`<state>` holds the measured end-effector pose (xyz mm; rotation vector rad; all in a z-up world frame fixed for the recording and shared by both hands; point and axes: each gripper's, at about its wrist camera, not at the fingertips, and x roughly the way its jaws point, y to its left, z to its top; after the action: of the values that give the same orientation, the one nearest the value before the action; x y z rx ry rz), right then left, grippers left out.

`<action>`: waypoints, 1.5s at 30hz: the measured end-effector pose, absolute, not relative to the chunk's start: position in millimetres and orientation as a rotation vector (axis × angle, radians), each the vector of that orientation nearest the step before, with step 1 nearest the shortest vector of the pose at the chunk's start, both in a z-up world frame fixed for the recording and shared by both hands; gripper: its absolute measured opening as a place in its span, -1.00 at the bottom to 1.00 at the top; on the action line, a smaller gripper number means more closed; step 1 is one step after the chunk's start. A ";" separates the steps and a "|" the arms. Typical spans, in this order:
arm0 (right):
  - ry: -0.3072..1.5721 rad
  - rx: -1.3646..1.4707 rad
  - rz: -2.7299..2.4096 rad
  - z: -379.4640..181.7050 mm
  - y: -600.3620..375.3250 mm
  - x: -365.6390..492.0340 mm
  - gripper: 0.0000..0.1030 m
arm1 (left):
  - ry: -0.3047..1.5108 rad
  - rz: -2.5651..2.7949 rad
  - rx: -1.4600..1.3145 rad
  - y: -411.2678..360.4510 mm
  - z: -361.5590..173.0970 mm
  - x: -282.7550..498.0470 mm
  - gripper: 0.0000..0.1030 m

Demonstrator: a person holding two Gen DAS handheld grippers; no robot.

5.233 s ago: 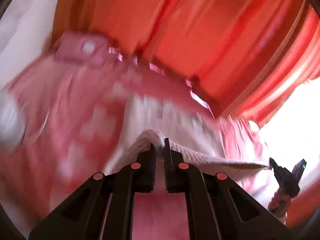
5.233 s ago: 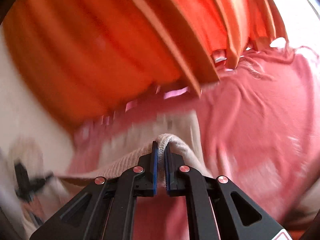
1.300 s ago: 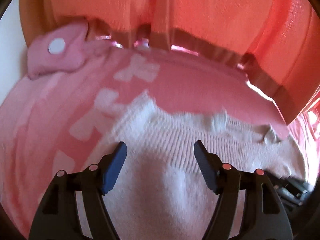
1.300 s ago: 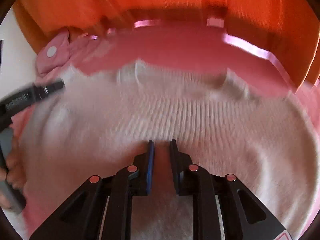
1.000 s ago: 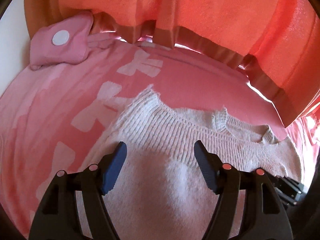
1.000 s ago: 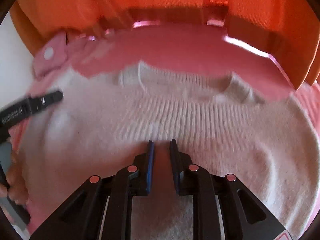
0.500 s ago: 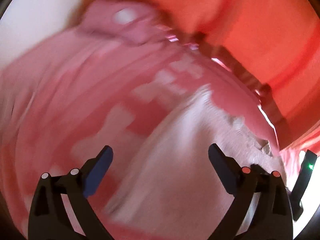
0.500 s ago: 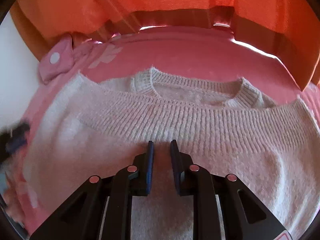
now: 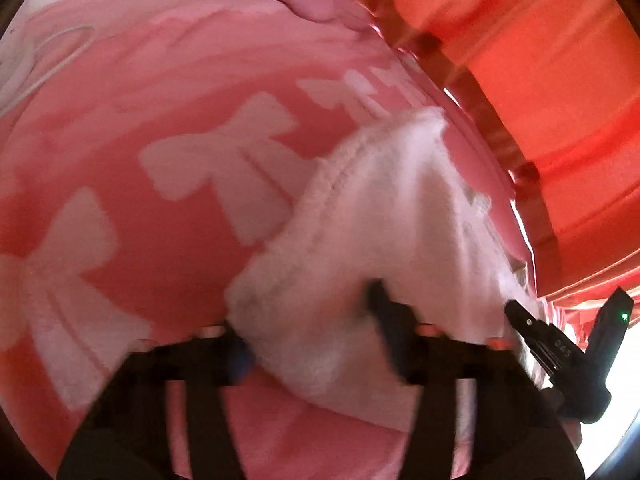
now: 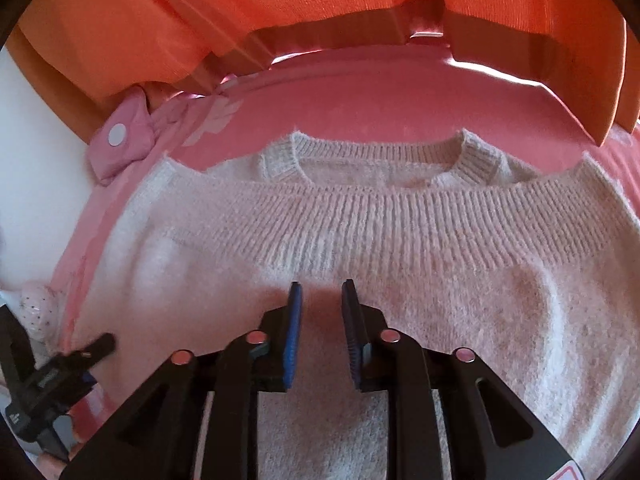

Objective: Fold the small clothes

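A fluffy cream knitted sweater (image 10: 400,240) lies on a pink blanket (image 10: 360,100), its ribbed hem folded up close to the collar. My right gripper (image 10: 320,286) points down at the middle of the folded sweater. Its jaws are a narrow gap apart and opening, and they pinch nothing. In the blurred left wrist view, my left gripper (image 9: 308,332) is at the sweater's (image 9: 380,220) left side edge. Its jaws are closing with that edge between them, and the pads still look apart. The left gripper (image 10: 60,372) also shows at the lower left of the right wrist view.
The pink blanket (image 9: 140,240) has pale bow shapes. A pink cushion with a white dot (image 10: 120,140) lies at its far left corner. Orange curtains (image 10: 320,0) hang behind. A white cable (image 9: 32,64) lies at the left. The right gripper (image 9: 560,344) shows at the sweater's right.
My left gripper has swung left from over the sweater to its side edge, opening wide and then narrowing around that edge. The right gripper stayed put and its gap widened slightly.
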<state>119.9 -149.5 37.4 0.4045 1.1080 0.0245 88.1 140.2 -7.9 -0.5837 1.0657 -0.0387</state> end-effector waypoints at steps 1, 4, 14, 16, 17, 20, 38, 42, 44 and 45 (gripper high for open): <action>1.110 0.408 0.026 36.9 -149.8 120.5 -0.53 | 1.044 -0.049 -0.575 135.1 2.1 88.1 -0.53; 1.113 0.434 0.034 38.1 -153.2 121.8 -0.52 | 0.924 -0.154 -0.543 107.8 52.3 83.5 -0.66; 0.913 0.694 -0.205 81.4 -286.3 61.5 -0.28 | 0.766 -0.653 -0.260 -94.1 146.7 52.1 -0.69; 0.886 0.751 -0.280 83.0 -319.3 41.4 -0.25 | 0.837 -0.703 -0.207 -131.0 121.2 49.6 -0.69; 0.875 0.775 -0.300 83.2 -331.3 33.4 -0.24 | 0.891 -0.722 -0.172 -150.7 101.3 49.6 -0.69; 0.852 0.823 -0.347 84.5 -358.5 12.3 -0.18 | 1.058 -0.715 -0.070 -193.2 33.0 47.9 -0.66; 1.145 0.623 -0.117 57.9 -279.8 36.9 0.51 | 0.889 -0.443 0.238 -104.6 17.4 -16.0 0.65; 1.093 0.670 -0.126 67.0 -286.3 27.5 0.51 | 0.818 -0.418 0.236 -90.2 40.2 -29.9 0.70; 1.086 0.732 -0.122 64.2 -294.0 21.3 0.51 | 0.819 -0.385 0.247 -82.5 36.3 -27.5 0.74; 1.089 0.746 -0.119 62.9 -296.0 20.0 0.51 | 0.847 -0.357 0.250 -78.6 27.8 -21.5 0.74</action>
<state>20.0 -296.0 62.9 0.7456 1.0892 -0.1188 -21.5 -78.6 27.8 0.2498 0.8471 -0.3566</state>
